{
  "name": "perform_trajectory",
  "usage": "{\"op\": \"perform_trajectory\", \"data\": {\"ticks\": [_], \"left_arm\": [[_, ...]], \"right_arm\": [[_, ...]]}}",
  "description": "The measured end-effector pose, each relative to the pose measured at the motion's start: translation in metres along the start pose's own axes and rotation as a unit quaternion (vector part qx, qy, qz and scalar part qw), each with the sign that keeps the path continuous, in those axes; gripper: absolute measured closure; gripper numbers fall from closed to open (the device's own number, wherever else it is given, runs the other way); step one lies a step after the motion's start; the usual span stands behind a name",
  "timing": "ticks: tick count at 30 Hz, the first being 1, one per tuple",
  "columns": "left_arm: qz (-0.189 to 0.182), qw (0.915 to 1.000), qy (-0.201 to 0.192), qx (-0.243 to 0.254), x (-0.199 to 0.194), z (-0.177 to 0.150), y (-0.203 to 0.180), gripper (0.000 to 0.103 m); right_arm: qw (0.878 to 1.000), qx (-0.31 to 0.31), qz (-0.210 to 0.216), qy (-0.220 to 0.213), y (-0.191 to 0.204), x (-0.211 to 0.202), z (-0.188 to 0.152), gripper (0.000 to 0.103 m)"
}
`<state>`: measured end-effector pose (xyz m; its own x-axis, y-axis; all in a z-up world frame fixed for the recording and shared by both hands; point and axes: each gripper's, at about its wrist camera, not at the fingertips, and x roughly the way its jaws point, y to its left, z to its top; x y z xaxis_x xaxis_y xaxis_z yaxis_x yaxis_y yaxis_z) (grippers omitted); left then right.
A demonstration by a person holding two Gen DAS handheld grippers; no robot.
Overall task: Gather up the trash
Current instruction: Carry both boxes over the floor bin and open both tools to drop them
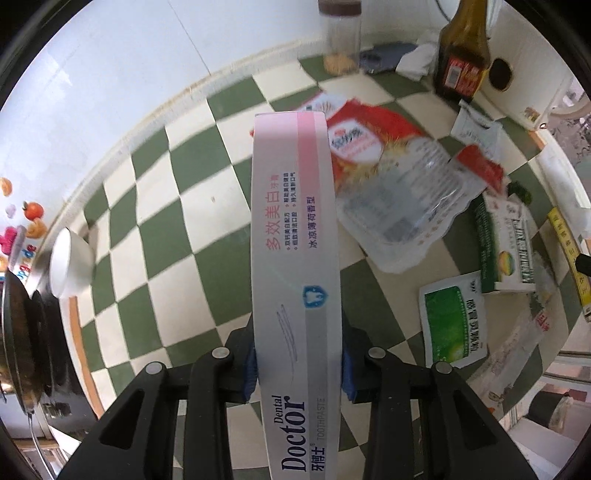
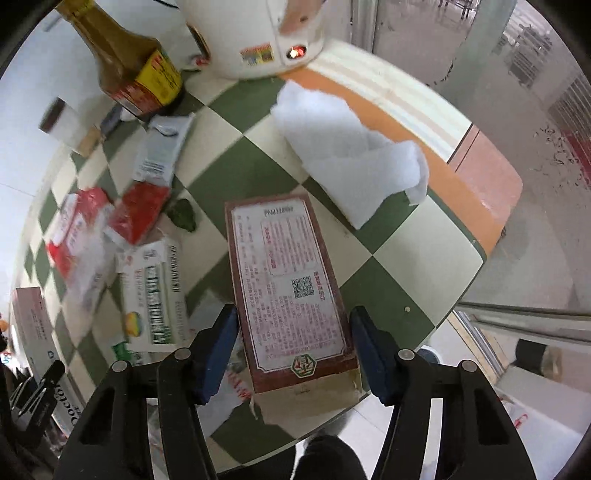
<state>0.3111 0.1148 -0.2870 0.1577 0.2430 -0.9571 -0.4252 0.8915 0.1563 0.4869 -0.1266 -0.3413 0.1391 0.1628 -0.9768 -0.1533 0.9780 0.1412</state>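
Observation:
My left gripper (image 1: 297,369) is shut on a long white-and-pink toothpaste box (image 1: 293,258), held above the green-and-cream checkered table (image 1: 177,206). The box also shows at the left edge of the right wrist view (image 2: 35,332). My right gripper (image 2: 291,347) is open, its blue pads on either side of a dark red box (image 2: 288,284) with a printed label; the pads stand slightly apart from its sides. Loose trash lies between: a red-and-clear plastic bag (image 1: 391,177), a green-and-white carton (image 2: 153,295), a green sachet (image 1: 452,321), a small red wrapper (image 2: 142,212).
A crumpled white tissue (image 2: 351,147) lies by the table's orange edge. A brown sauce bottle (image 2: 129,59), a white cooker (image 2: 251,33) and a clear jar (image 1: 340,37) stand at the back. A white bowl (image 1: 68,260) and dark pan (image 1: 22,343) sit left.

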Motion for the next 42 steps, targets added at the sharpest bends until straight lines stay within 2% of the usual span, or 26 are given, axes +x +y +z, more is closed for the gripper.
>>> {"op": "perform_trajectory", "data": {"ticks": [7,12,16,20,22,25,28,32,33,37,40,42], "left_arm": [[0.01,0.999,-0.035,0.026,-0.022,-0.007,-0.004,0.072],[0.006,0.9969,-0.068,0.039,-0.06,-0.01,-0.026,0.072],[-0.022,0.9927,-0.098,0.066,-0.096,-0.01,-0.062,0.072],[-0.054,0.9829,-0.122,0.127,-0.124,-0.017,-0.121,0.072],[-0.075,0.9772,-0.122,0.157,-0.131,-0.024,-0.152,0.072],[-0.109,0.9639,-0.113,0.215,-0.134,-0.044,-0.212,0.072],[-0.147,0.9441,-0.082,0.283,-0.125,-0.075,-0.279,0.072],[-0.18,0.9175,-0.03,0.353,-0.088,-0.123,-0.357,0.072],[-0.187,0.9078,-0.009,0.375,-0.068,-0.143,-0.382,0.072],[-0.187,0.8814,0.069,0.428,0.02,-0.204,-0.455,0.072],[-0.182,0.8667,0.135,0.444,0.105,-0.248,-0.5,0.072],[-0.178,0.8522,0.193,0.453,0.177,-0.281,-0.529,0.072]], "right_arm": [[0.999,-0.004,0.026,-0.034,-0.002,-0.035,-0.027,0.042],[0.997,0.001,0.047,-0.068,-0.003,-0.057,-0.045,0.042],[0.994,0.017,0.058,-0.096,-0.024,-0.081,-0.057,0.043],[0.988,0.062,0.062,-0.125,-0.076,-0.105,-0.08,0.043],[0.985,0.09,0.058,-0.134,-0.107,-0.113,-0.097,0.043],[0.977,0.145,0.048,-0.146,-0.165,-0.121,-0.131,0.043],[0.966,0.209,0.03,-0.15,-0.231,-0.117,-0.176,0.043],[0.945,0.302,0.004,-0.126,-0.314,-0.082,-0.25,0.043],[0.939,0.325,0.002,-0.113,-0.333,-0.066,-0.271,0.043],[0.914,0.401,0.004,-0.056,-0.393,0.026,-0.351,0.043],[0.895,0.445,0.023,-0.017,-0.43,0.109,-0.4,0.043],[0.886,0.463,0.033,0.005,-0.445,0.163,-0.422,0.043]]}}
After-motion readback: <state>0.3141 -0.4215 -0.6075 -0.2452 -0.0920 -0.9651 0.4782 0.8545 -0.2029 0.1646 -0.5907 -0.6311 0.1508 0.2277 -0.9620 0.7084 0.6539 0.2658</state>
